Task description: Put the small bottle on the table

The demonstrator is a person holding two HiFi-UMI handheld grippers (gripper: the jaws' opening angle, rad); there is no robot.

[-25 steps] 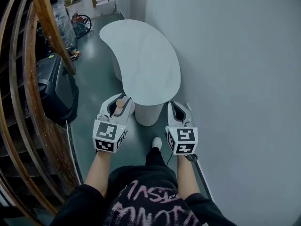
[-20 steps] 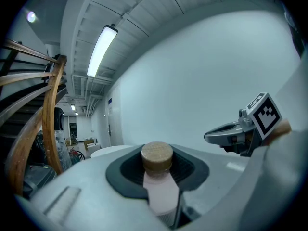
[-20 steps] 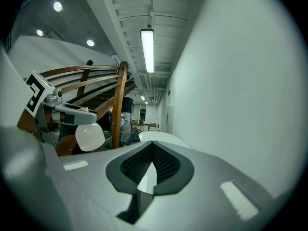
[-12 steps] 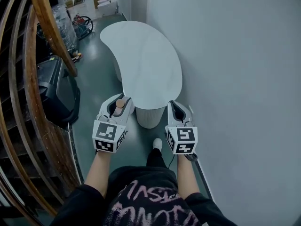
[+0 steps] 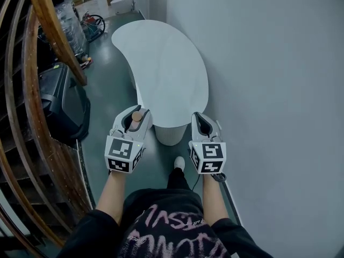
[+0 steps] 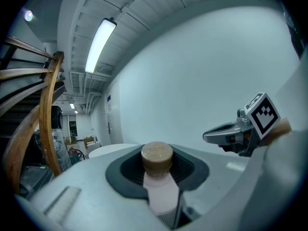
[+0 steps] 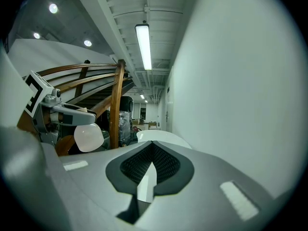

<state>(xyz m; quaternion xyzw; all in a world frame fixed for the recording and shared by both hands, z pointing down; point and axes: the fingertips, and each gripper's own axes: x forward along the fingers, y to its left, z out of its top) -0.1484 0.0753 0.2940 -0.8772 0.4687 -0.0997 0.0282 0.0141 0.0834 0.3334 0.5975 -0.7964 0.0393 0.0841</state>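
Note:
A small pale bottle with a cork stopper (image 6: 157,156) stands upright between the jaws of my left gripper (image 5: 135,113), which is shut on it. In the head view the cork (image 5: 137,116) pokes up above the jaws, over the floor just short of the near end of the white kidney-shaped table (image 5: 161,63). My right gripper (image 5: 201,118) is level with the left, beside the table's round base (image 5: 171,134). Its jaws are shut with nothing in them (image 7: 150,162). The right gripper view shows the bottle's rounded bottom (image 7: 88,137).
A curved wooden stair rail (image 5: 54,31) runs along the left, with a black case (image 5: 64,98) on the floor under it. A plain white wall (image 5: 269,90) closes the right side. Clutter, a wheel among it (image 5: 92,24), lies at the corridor's far end. My shoe (image 5: 179,163) shows below the grippers.
Almost nothing: the head view has shifted a little toward the table. Both grippers keep their pose, the left one shut on the bottle throughout.

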